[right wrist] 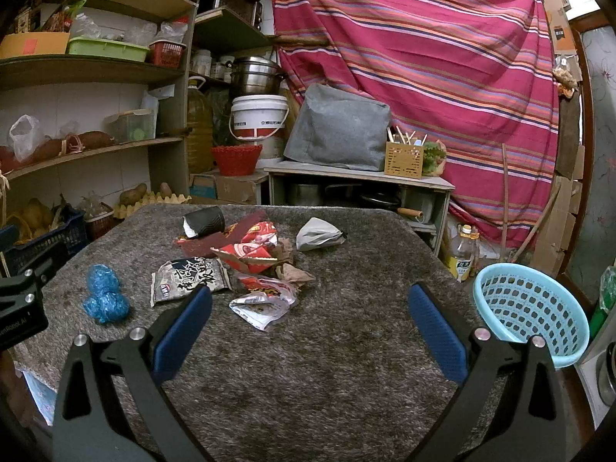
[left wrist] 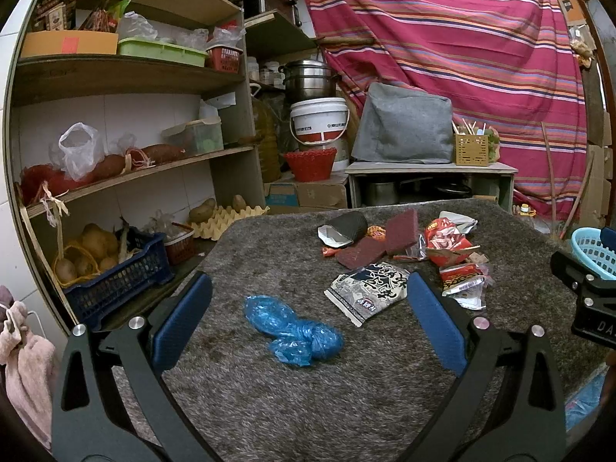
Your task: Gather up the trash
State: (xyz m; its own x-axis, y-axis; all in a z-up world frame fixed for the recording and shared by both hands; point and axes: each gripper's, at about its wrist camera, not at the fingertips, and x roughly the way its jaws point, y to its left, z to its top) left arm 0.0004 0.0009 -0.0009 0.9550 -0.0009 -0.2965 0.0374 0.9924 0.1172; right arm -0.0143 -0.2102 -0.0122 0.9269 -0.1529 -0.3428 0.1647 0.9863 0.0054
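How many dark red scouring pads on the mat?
2: one standing tilted behind the red wrappers, one flat beside the black cup. More may be hidden under the pile.

Both views are dim and evenly lit, with soft, faint shadows. Daylight glares white at the top right corner, beyond the striped cloth [right wrist: 423, 57]. Fisheye bends the shelves [left wrist: 115, 73] left of the jaws; black vignette rings each frame. Focus is sharp throughout.

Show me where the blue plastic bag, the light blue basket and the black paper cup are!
blue plastic bag [left wrist: 294, 329], left wrist view, middle of the crumpled bundle.
light blue basket [right wrist: 533, 308], right wrist view, perforated inside wall.
black paper cup [right wrist: 206, 221], right wrist view, ribbed side.
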